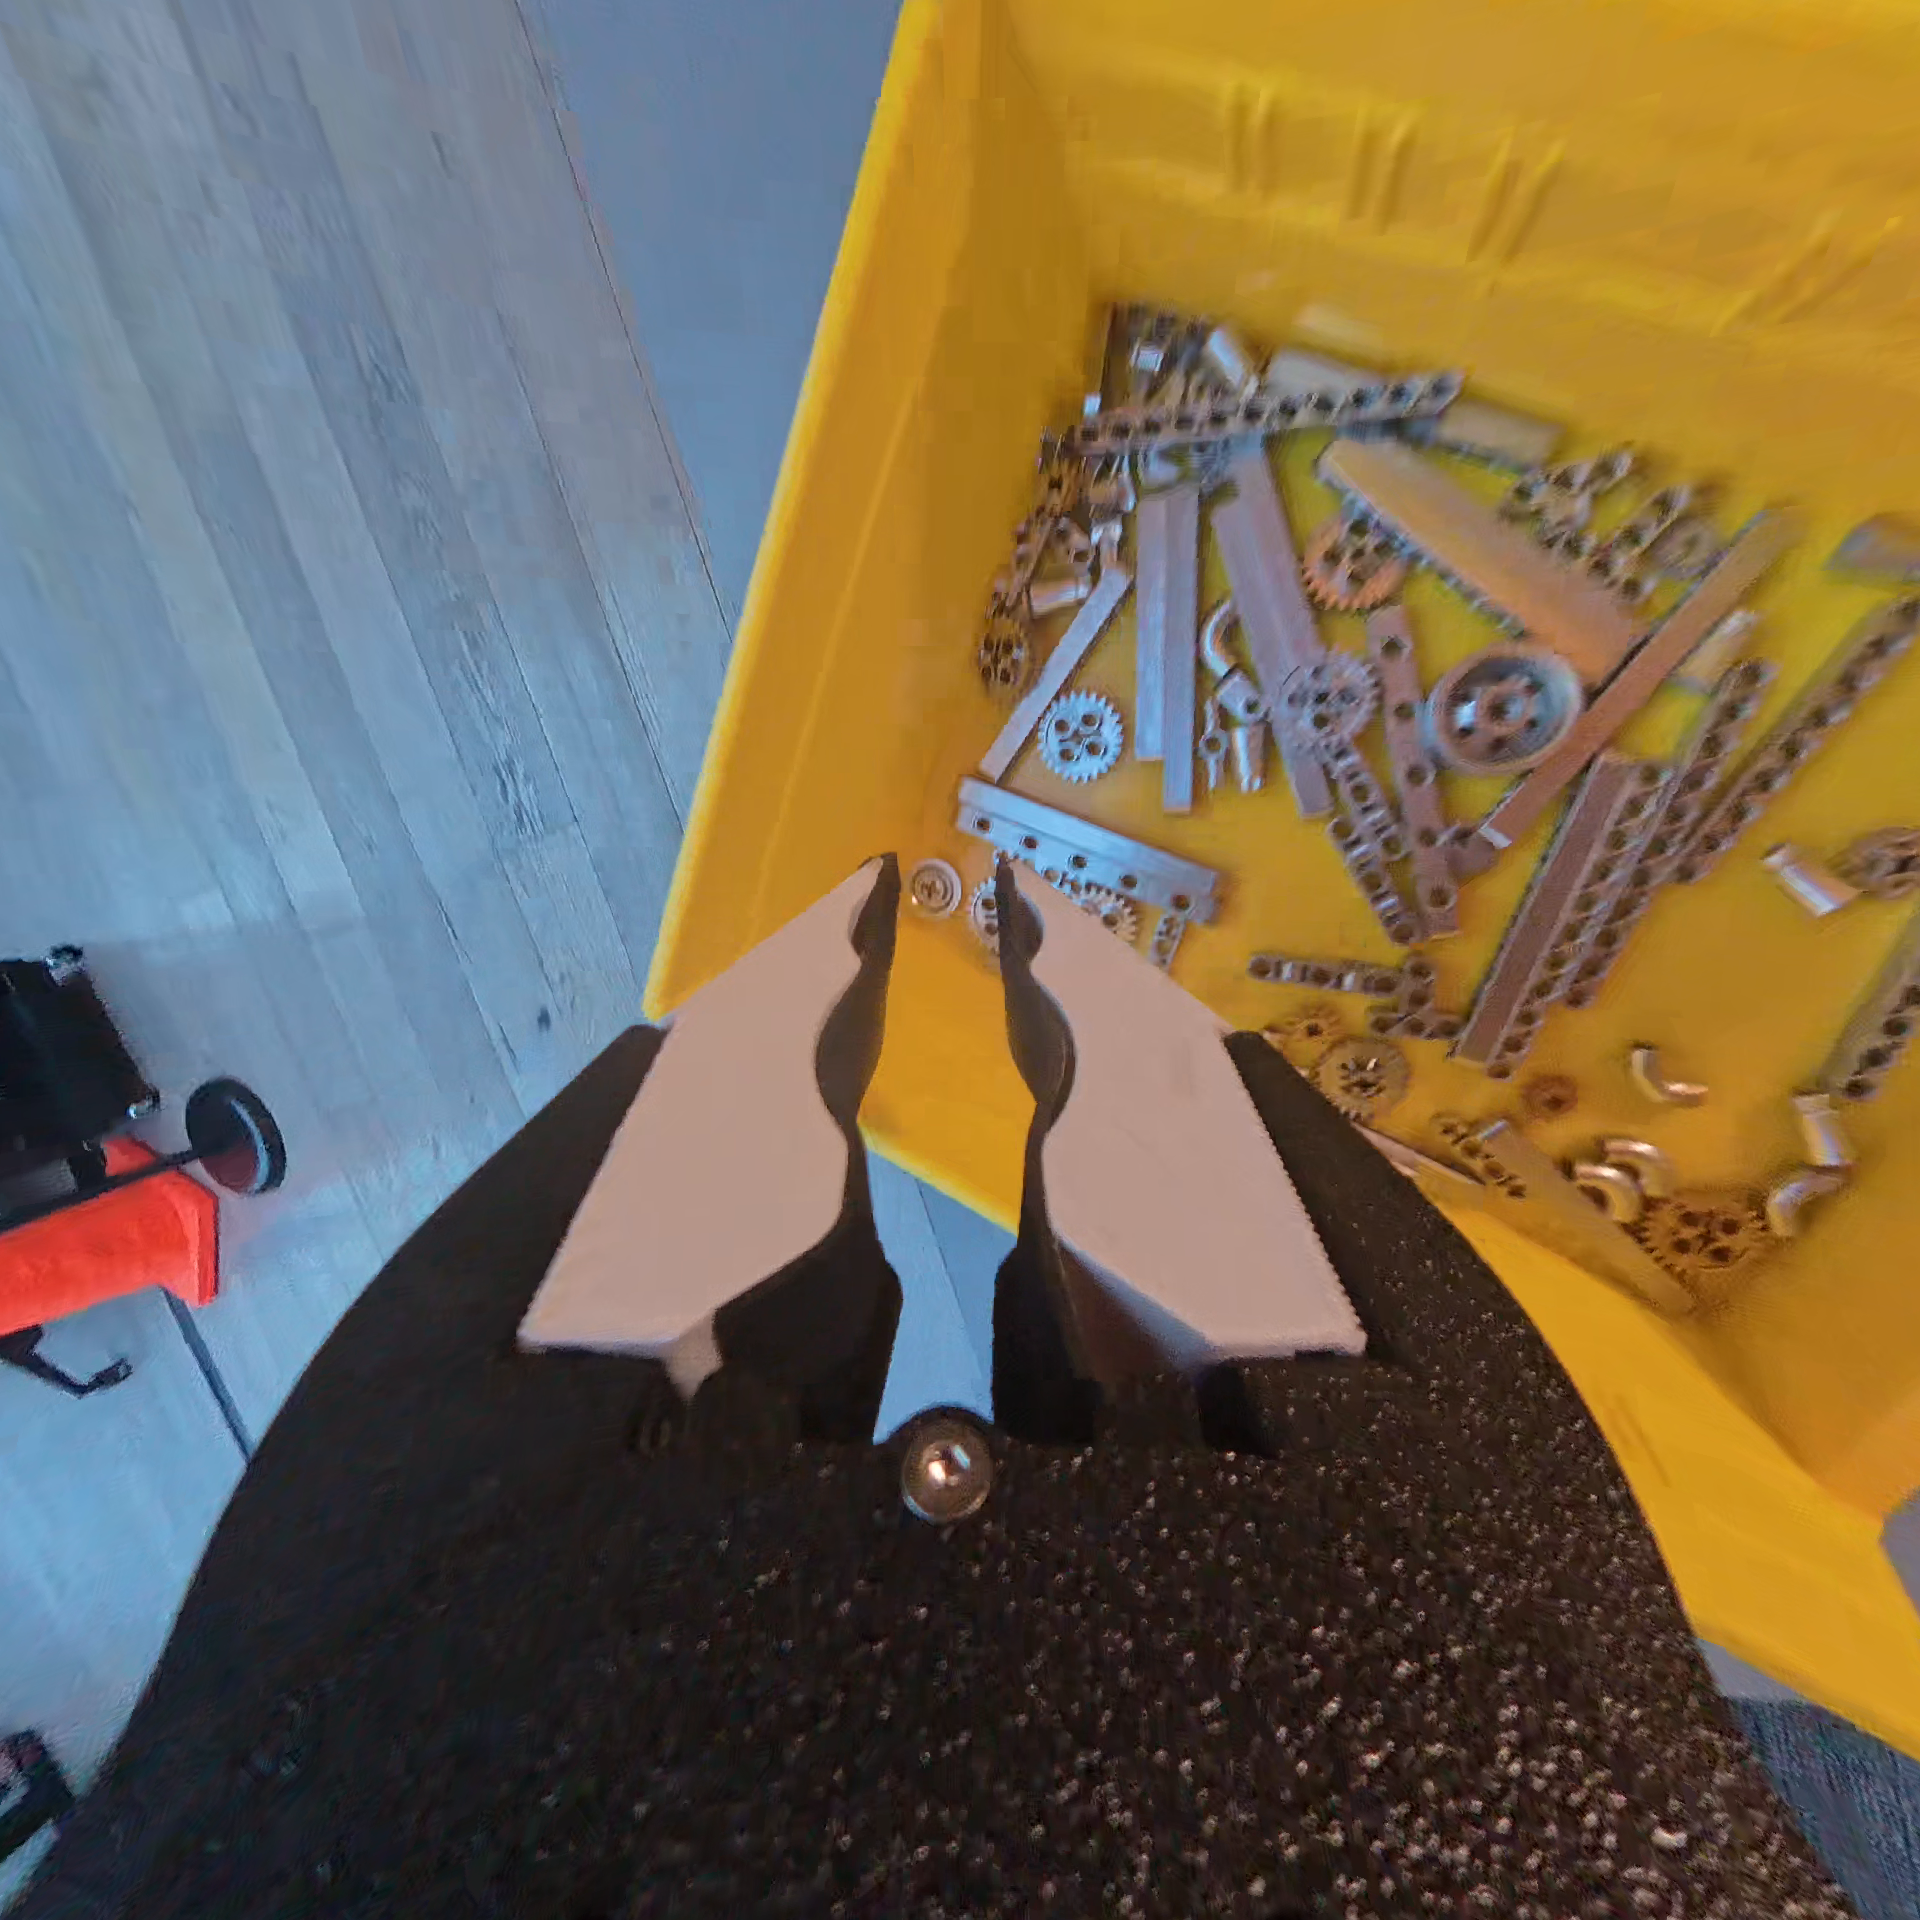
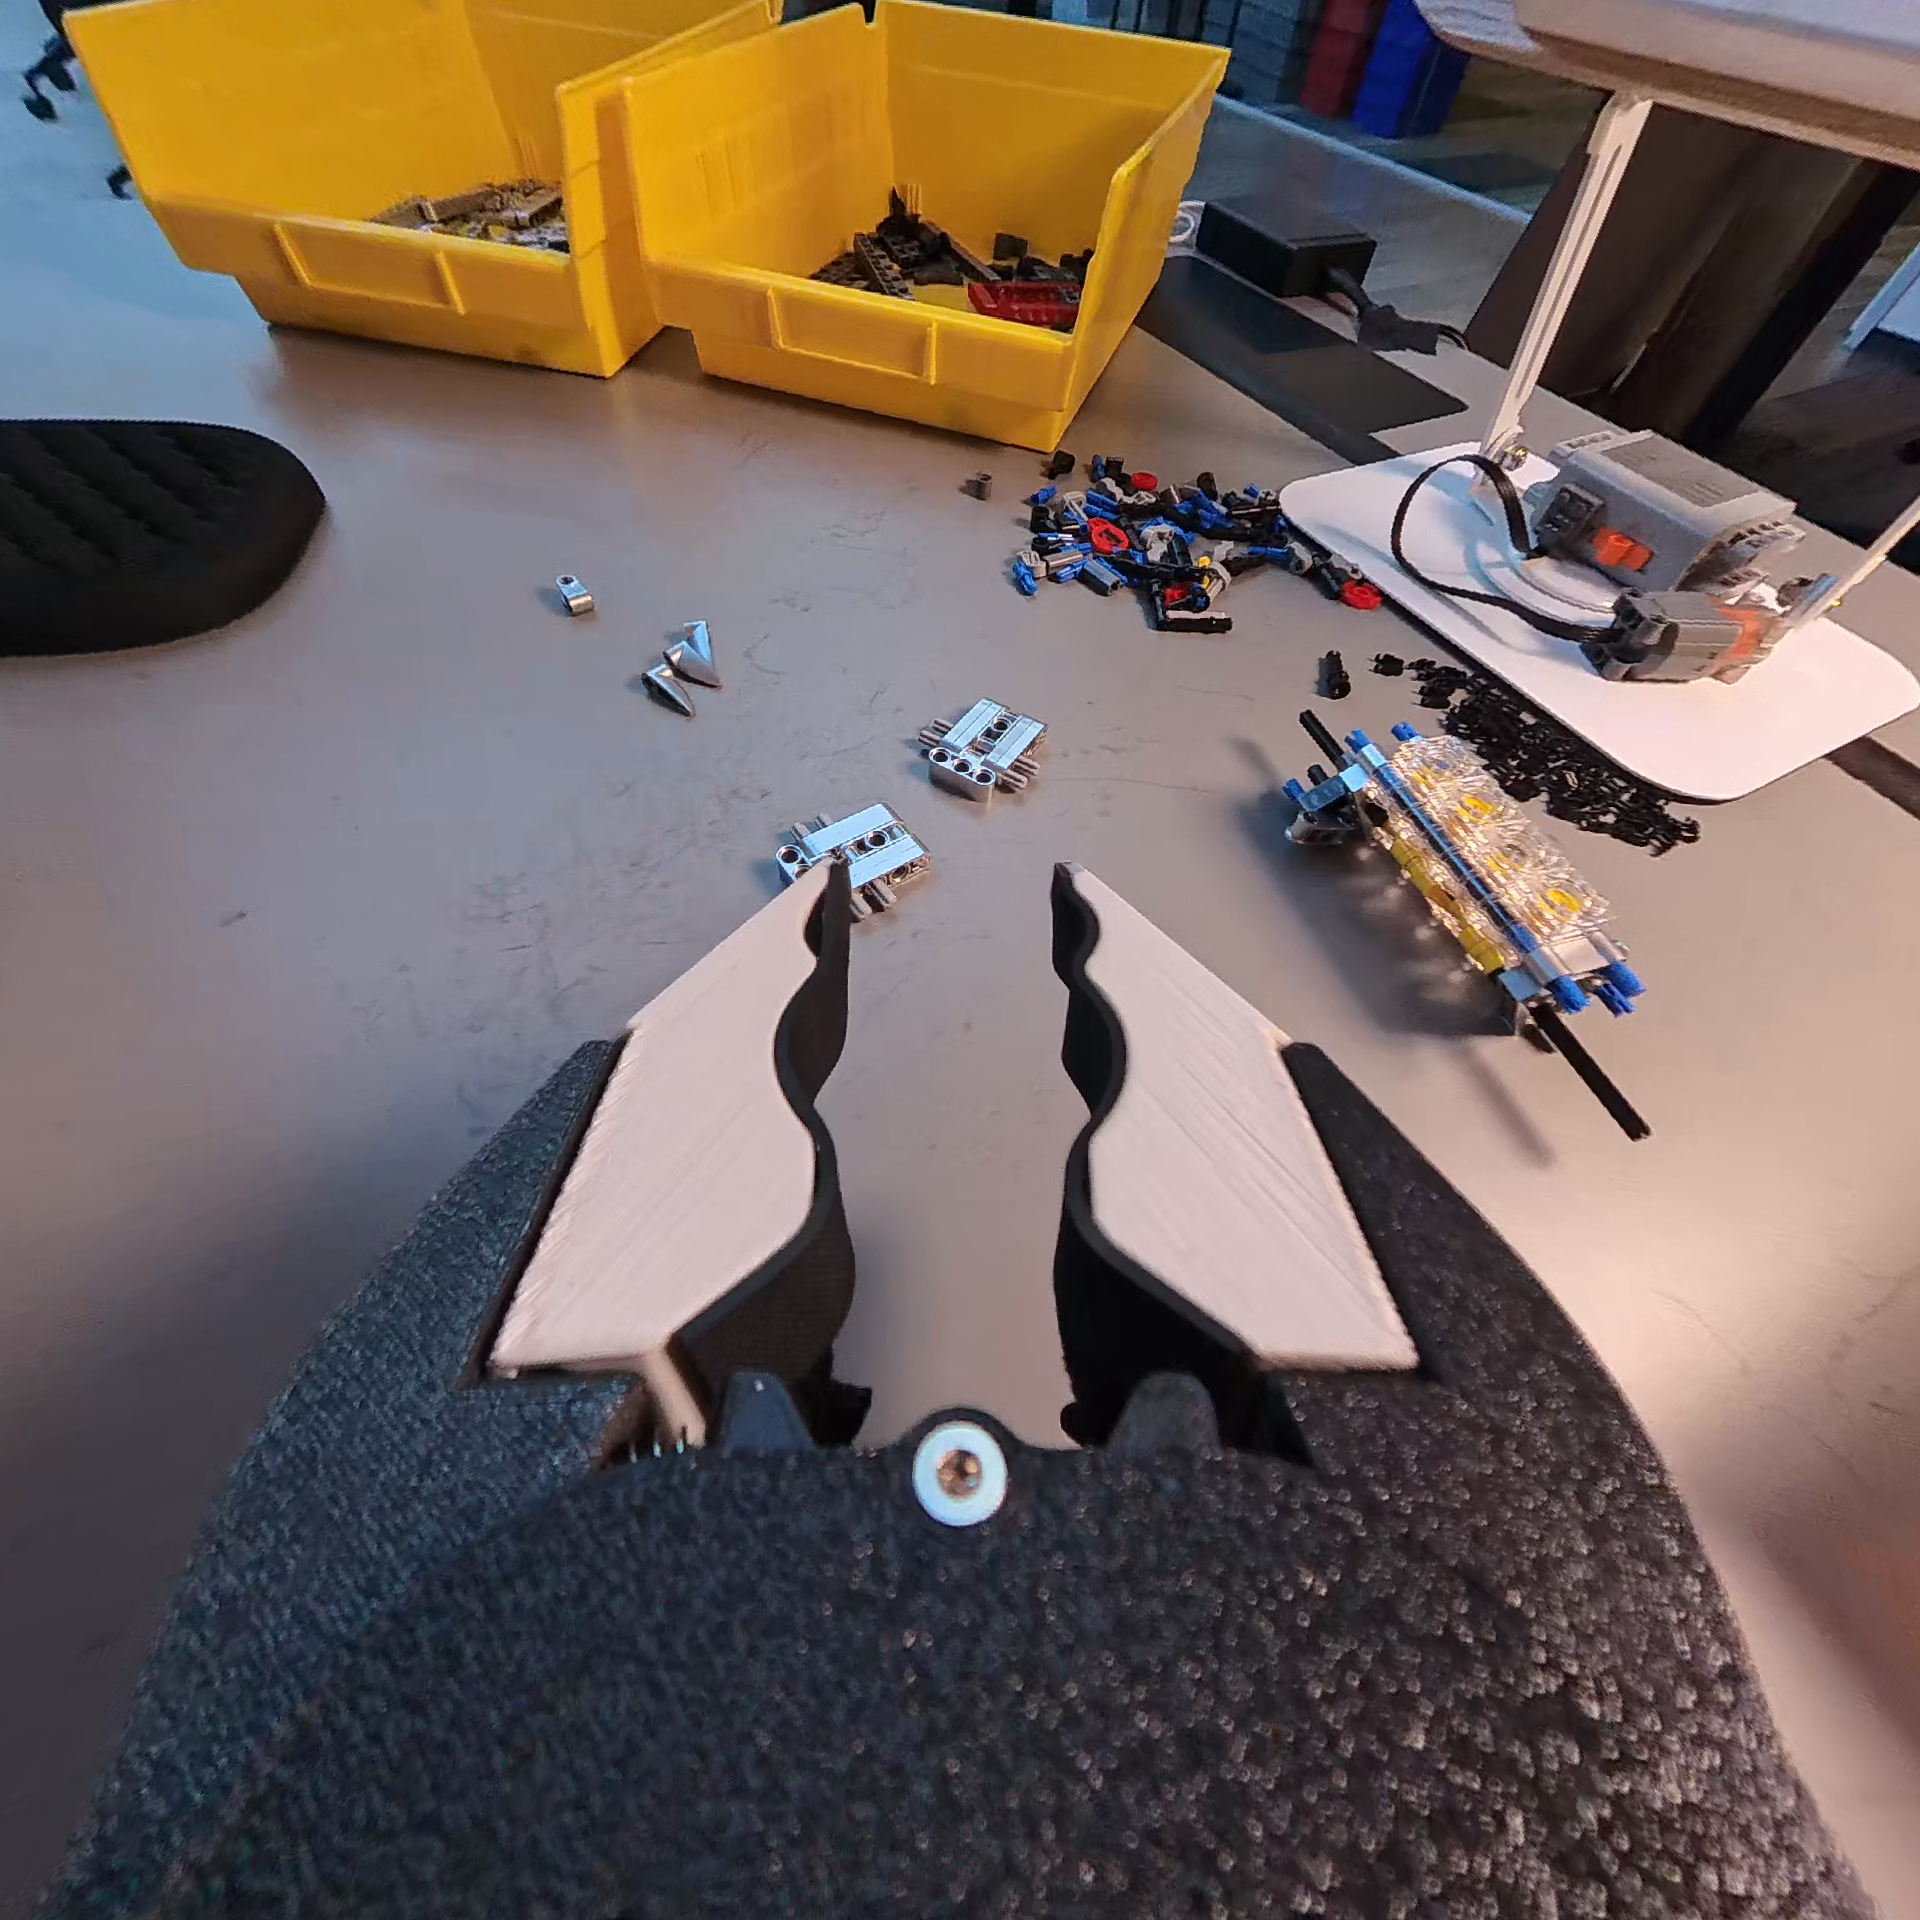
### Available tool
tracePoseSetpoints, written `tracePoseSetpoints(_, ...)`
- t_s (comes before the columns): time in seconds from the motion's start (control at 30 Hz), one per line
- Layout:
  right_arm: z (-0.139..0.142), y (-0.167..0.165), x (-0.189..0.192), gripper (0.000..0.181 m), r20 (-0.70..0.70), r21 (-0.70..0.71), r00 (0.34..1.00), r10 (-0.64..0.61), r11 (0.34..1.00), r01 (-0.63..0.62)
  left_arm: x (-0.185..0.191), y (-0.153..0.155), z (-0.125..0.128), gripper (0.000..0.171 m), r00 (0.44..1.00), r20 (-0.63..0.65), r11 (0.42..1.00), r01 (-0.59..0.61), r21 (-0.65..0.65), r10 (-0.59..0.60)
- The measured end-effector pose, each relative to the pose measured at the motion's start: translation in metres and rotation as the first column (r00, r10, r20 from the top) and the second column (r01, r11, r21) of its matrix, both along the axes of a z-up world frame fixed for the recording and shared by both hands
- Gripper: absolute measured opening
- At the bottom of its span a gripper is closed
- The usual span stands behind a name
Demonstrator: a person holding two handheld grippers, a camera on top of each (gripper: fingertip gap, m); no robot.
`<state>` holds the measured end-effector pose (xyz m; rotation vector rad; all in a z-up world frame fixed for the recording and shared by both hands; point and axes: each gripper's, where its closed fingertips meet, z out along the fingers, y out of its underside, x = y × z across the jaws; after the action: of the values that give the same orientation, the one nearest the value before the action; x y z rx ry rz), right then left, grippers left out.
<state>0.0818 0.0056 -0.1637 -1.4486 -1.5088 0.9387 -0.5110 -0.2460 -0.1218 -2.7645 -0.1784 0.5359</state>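
Above the yellow plastic bin (image 1: pixel 935 416) of grey toy gears and beams (image 1: pixel 1382 675), the left gripper (image 1: pixel 943 875) hangs narrowly parted, empty. The right gripper (image 2: pixel 943 878) gapes wide beside a small grey connector block (image 2: pixel 862 847), which looks light, rigid and best pinched across its flat sides.

Right gripper (image 2: pixel 948 883) (jaws apart) hovers near a grey brick assembly (image 2: pixel 857 850).
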Motion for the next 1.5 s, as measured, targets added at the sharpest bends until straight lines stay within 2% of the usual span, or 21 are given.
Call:
tracePoseSetpoints(0.1,0.0,0.003,0.0,0.038,0.0,-0.008,1.0,-0.014,1.0,0.014,-0.012,-0.01,-0.034,0.018,0.999,0.053,0.99,0.014,-0.143,-0.007)
tracePoseSetpoints(0.27,-0.004,0.005,-0.002,0.038,0.025,-0.027,0.999,-0.021,0.999,0.022,-0.007,-0.006,-0.069,0.018,0.989,0.146,0.953,0.071,-0.294,-0.029)
tracePoseSetpoints(0.33,-0.005,0.006,-0.002,0.038,0.029,-0.03,0.999,-0.024,0.999,0.024,-0.008,-0.001,-0.078,0.018,0.988,0.148,0.943,0.089,-0.322,-0.042)
tracePoseSetpoints(0.43,-0.006,0.007,-0.002,0.038,0.031,-0.036,0.999,-0.03,0.999,0.031,-0.005,0.014,-0.086,0.021,0.982,0.179,0.948,0.105,-0.299,-0.052)
tracePoseSetpoints(0.6,-0.007,0.009,-0.002,0.038,0.036,-0.049,0.999,-0.034,0.998,0.035,0.003,0.047,-0.088,0.026,0.97,0.237,0.98,0.104,-0.168,-0.062)
tracePoseSetpoints(0.77,-0.008,0.009,-0.003,0.038,0.046,-0.056,0.998,-0.032,0.998,0.035,-0.009,0.057,-0.094,0.028,0.984,0.175,0.987,0.069,-0.143,-0.043)
tracePoseSetpoints(0.93,-0.009,0.01,-0.004,0.038,0.05,-0.06,0.998,-0.032,0.998,0.035,-0.017,0.055,-0.104,0.025,0.982,0.188,0.989,0.026,-0.143,0.001)
tracePoseSetpoints(1.03,-0.01,0.009,-0.004,0.038,0.051,-0.056,0.998,-0.033,0.998,0.036,-0.01,0.052,-0.107,0.016,0.973,0.23,0.986,0.049,-0.162,-0.01)
tracePoseSetpoints(1.17,-0.009,0.009,-0.003,0.038,0.049,-0.053,0.998,-0.032,0.998,0.035,0.003,0.041,-0.106,0.016,0.96,0.275,0.963,0.116,-0.241,-0.047)
tracePoseSetpoints(1.23,-0.009,0.009,-0.003,0.038,0.047,-0.054,0.998,-0.031,0.998,0.033,0.006,0.036,-0.103,0.01,0.959,0.279,0.954,0.135,-0.269,-0.057)
tracePoseSetpoints(1.27,-0.009,0.009,-0.003,0.038,0.045,-0.056,0.999,-0.03,0.998,0.033,0.007,0.035,-0.099,0.0,0.958,0.279,0.952,0.143,-0.27,-0.065)
tracePoseSetpoints(1.5,-0.009,0.008,-0.004,0.038,0.047,-0.061,0.999,-0.024,0.998,0.027,-0.003,0.039,-0.076,0.0,0.969,0.242,0.975,0.103,-0.199,-0.053)
